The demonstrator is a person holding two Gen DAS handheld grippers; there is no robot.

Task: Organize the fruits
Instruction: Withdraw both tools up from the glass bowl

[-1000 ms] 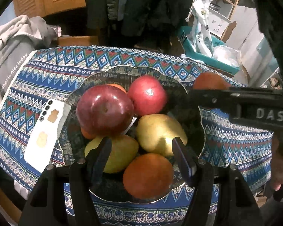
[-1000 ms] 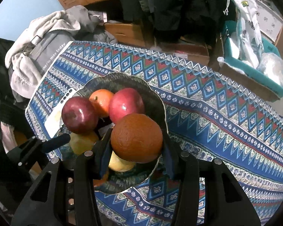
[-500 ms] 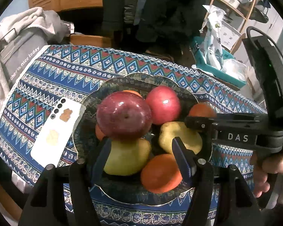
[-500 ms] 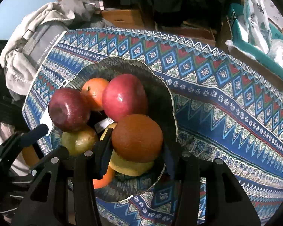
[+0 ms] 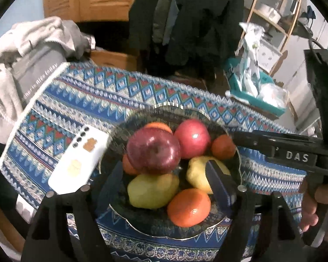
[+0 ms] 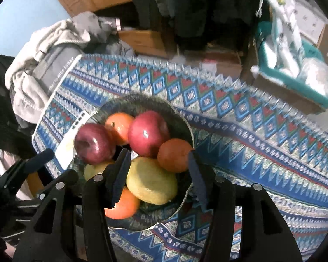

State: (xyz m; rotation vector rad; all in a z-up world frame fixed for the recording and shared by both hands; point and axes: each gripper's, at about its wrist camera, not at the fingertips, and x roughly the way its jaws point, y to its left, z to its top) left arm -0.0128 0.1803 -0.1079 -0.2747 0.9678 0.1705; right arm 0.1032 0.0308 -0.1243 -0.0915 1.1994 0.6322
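Note:
A dark patterned bowl (image 5: 164,113) (image 6: 142,102) on the table holds two red apples (image 5: 154,150) (image 6: 147,134), pears (image 5: 152,190) (image 6: 152,180) and several oranges. An orange (image 6: 175,155) (image 5: 223,147) rests at the bowl's right rim. My right gripper (image 6: 157,170) is open just above the bowl, its fingers either side of that orange and the pear, holding nothing. My left gripper (image 5: 164,187) is open and empty over the bowl's near side.
A white phone (image 5: 78,161) lies left of the bowl on the blue patterned tablecloth (image 6: 262,131). Grey clothes (image 5: 28,50) are piled off the far left corner. A teal bin (image 5: 253,91) with bags stands beyond the right edge.
My right gripper has opened and let go of the orange, which now sits in the bowl by the right rim. Both grippers have drawn back a little from the bowl.

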